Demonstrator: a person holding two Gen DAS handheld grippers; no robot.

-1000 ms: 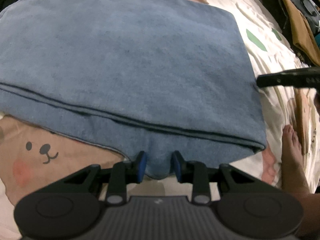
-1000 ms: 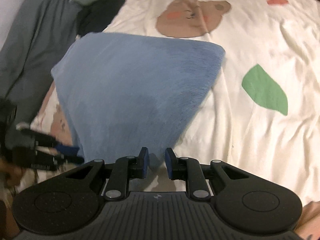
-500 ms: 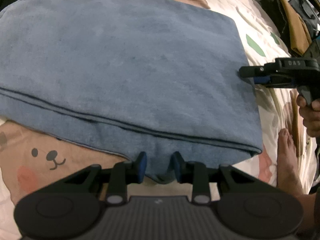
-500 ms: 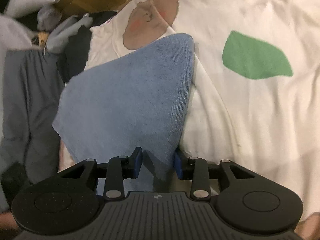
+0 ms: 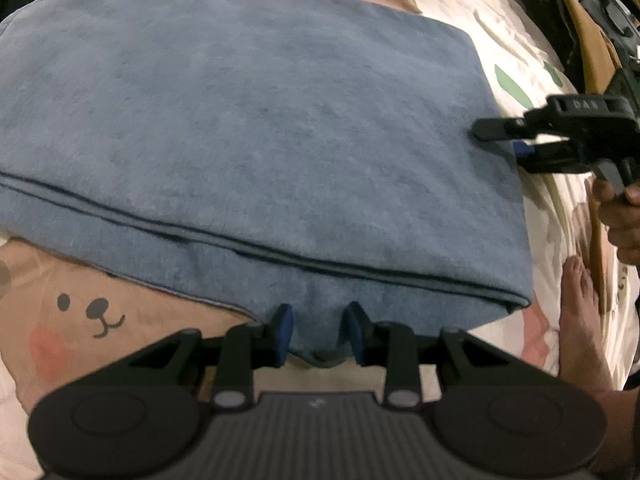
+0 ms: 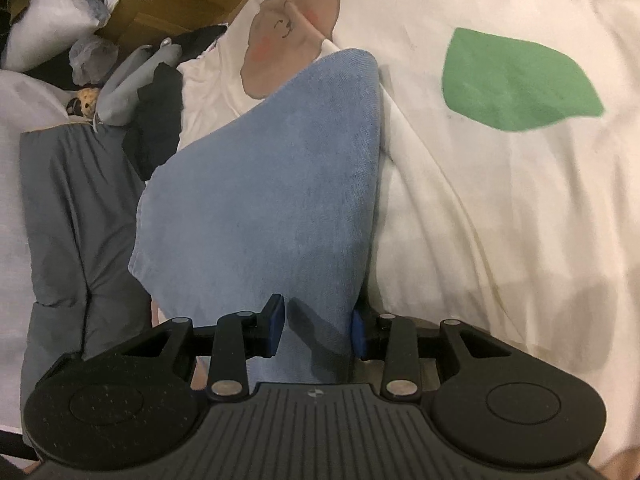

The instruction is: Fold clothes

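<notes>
Over the near hem, left wrist view: the blue towel is seen lying folded in layers on the bear-print bed sheet, with its stacked edges running across just ahead of the gripper.
Left gripper: the left gripper is clamped, partly closed, on a bunch of the lowest hem.
Right gripper: the right gripper is seen side-on at the towel's right edge, one finger above the cloth and one at its side, carried by a hand.
Edges on this side: the near right corner overhangs towards a bare foot, so any swing that way is best kept short.

Along the right edge, right wrist view: the towel is seen running away from the gripper to a rounded far corner.
Right gripper state: its jaws have just been opening; the towel's edge lies between them, but a gap shows at the left pad, so nothing is judged to be held.
Step in hand: a second hold is being set for the next fold, by judgement.
Doing it well: all layers should be taken deep between the pads before closing, and both holds lifted together so that the edges stay matched.
Open room: bare sheet with a green leaf print lies free to the right.
Crowded side: a grey garment and a cardboard box lie to the left, so folding across the clear sheet is advised.
</notes>
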